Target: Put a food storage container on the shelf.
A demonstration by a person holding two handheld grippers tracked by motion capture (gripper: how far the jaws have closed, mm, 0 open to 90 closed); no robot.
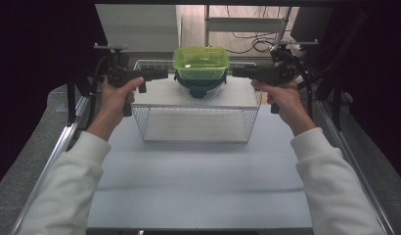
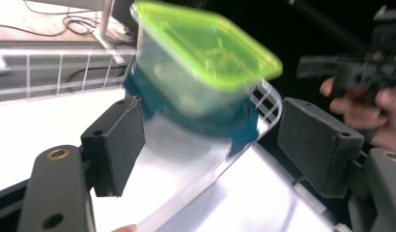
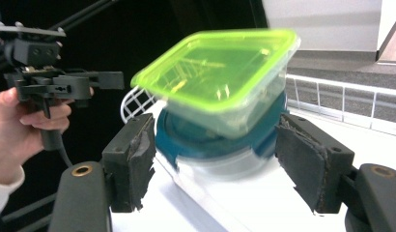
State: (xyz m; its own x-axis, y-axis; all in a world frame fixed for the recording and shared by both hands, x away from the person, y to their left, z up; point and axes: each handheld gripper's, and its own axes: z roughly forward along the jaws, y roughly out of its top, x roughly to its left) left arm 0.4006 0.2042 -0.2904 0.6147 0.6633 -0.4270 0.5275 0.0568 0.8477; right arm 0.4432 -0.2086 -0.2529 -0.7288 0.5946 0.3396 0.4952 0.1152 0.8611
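i hold my left gripper (image 1: 164,74) just to the left of the green-lidded container (image 1: 201,62), its jaws spread wide with nothing pressed between them. in the left gripper view the pads (image 2: 116,145) stand well apart on either side of the tub. my right gripper (image 1: 236,72) sits just to the right of the same container, jaws likewise wide and off its walls; its pads (image 3: 133,162) frame the tub without touching. the clear container with the lime lid sits stacked on a round container with a blue lid (image 1: 199,85), slightly tilted, at the back of the white wire basket (image 1: 196,132) on the table (image 1: 198,191). neither gripper holds anything.
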